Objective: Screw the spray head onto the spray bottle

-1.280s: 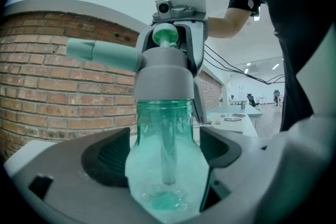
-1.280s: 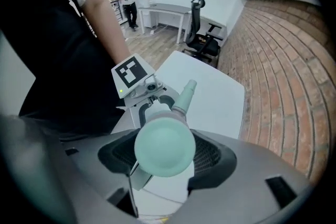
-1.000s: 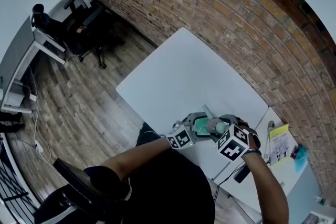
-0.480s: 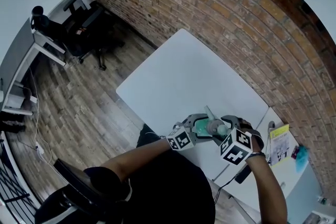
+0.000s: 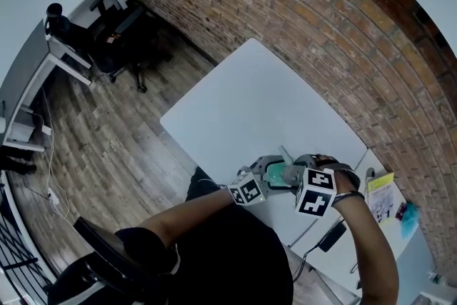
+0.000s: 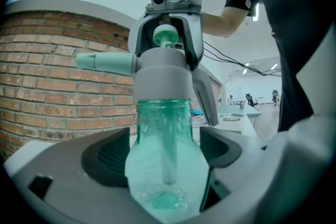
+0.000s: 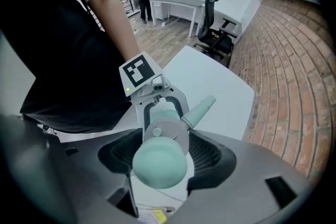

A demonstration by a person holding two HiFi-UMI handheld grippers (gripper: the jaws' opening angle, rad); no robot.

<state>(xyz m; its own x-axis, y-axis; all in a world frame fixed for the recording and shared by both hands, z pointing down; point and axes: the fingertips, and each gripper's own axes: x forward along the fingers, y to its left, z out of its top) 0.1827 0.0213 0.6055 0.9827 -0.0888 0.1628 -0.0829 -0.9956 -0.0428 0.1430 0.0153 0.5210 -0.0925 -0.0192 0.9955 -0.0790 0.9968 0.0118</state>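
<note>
Left gripper view is showing the left hand-held gripper (image 6: 167, 157) clamping the green spray bottle (image 6: 164, 128) upright by its body, with the grey spray head (image 6: 160, 73) sitting on its neck. The right hand-held gripper (image 7: 161, 150) is pointing down from above, jaws gripping the spray head's collar. Both are hovering over the near edge of the white desk (image 5: 243, 103).

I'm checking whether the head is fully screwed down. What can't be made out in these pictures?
Spray bottle neck threads: left gripper view, covered by the spray head's grey collar, so how far it is screwed on cannot be told.
Spray bottle base: left gripper view, hidden behind the left gripper's body.
Spray bottle body: right gripper view, mostly hidden under the spray head.
The joint: head view, too small, crowded by the right gripper.
</note>
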